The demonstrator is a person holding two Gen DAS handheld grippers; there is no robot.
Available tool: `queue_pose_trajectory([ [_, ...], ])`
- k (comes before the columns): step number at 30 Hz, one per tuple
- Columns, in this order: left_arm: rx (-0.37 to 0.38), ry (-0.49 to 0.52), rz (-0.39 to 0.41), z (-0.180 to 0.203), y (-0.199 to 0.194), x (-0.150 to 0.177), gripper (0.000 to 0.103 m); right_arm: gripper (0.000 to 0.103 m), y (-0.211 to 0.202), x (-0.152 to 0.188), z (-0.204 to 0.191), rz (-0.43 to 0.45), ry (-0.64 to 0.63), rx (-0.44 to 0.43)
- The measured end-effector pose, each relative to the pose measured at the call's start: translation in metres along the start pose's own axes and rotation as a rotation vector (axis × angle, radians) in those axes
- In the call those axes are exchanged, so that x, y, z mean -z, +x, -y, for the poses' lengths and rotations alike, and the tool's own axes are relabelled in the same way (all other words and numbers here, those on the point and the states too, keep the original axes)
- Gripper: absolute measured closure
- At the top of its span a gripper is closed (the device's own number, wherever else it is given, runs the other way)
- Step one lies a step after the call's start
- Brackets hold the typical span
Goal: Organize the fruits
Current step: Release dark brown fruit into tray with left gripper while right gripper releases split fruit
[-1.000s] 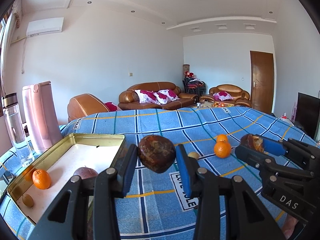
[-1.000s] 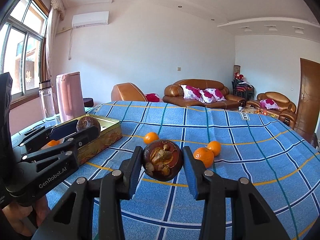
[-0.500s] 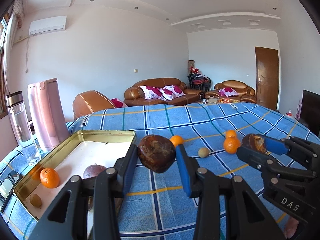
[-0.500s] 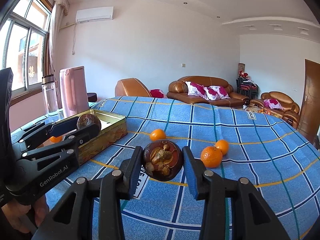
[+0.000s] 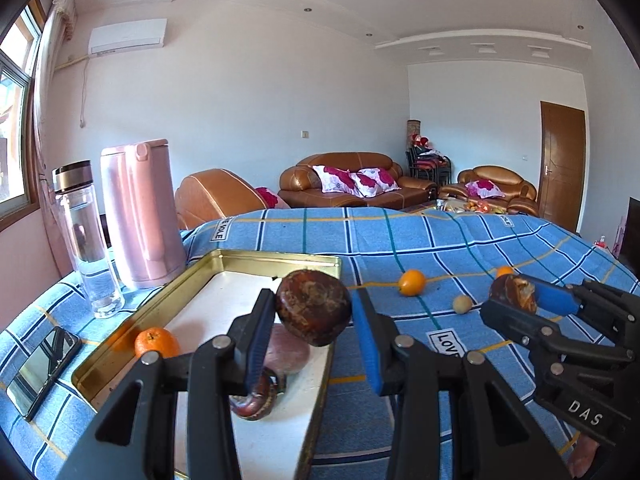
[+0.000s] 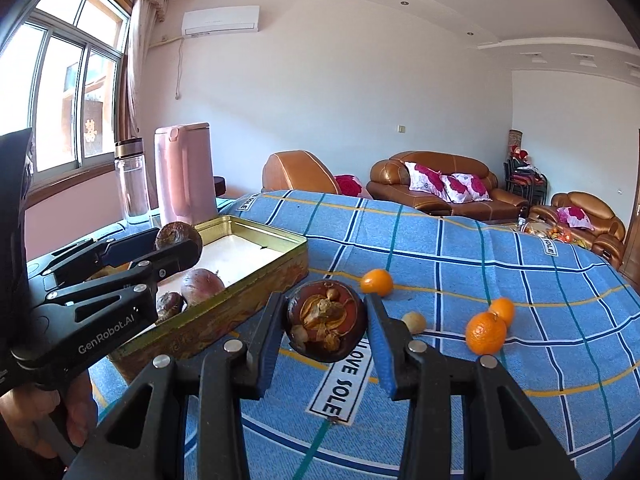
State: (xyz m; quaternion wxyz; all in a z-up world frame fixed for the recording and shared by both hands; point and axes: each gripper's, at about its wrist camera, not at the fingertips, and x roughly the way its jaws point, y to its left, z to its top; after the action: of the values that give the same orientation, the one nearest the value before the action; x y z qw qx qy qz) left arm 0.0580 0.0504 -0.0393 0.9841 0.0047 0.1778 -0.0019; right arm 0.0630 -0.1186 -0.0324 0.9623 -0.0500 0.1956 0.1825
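Note:
My left gripper (image 5: 314, 314) is shut on a dark brown mangosteen (image 5: 313, 307) and holds it above the right rim of the gold tin tray (image 5: 256, 259). The tray holds an orange (image 5: 157, 343), a pinkish fruit (image 5: 288, 354) and another mangosteen (image 5: 256, 398). My right gripper (image 6: 326, 322) is shut on a second mangosteen (image 6: 326, 320), held above the blue cloth just right of the tray (image 6: 240, 292). Loose oranges (image 6: 485, 332) (image 6: 377, 281) and a small tan fruit (image 6: 414, 322) lie on the cloth.
A pink kettle (image 5: 140, 212) and a clear water bottle (image 5: 86, 240) stand left of the tray. A phone (image 5: 40, 364) lies at the front left. The blue checked tablecloth (image 5: 440, 248) stretches away to the right.
Both grippers moved left toward the tray with their mangosteens. My left gripper now hangs over the tray's right rim; the tray looms closer in both views.

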Motion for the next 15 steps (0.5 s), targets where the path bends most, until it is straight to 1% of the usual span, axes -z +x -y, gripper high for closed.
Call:
queue_pose_trajectory([
  [15, -0.141, -0.051, -0.068, -0.065, 0.01, 0.002, 0.062, 0.061, 0.032, -0.023, -0.054, -0.018, -0.066, -0.113],
])
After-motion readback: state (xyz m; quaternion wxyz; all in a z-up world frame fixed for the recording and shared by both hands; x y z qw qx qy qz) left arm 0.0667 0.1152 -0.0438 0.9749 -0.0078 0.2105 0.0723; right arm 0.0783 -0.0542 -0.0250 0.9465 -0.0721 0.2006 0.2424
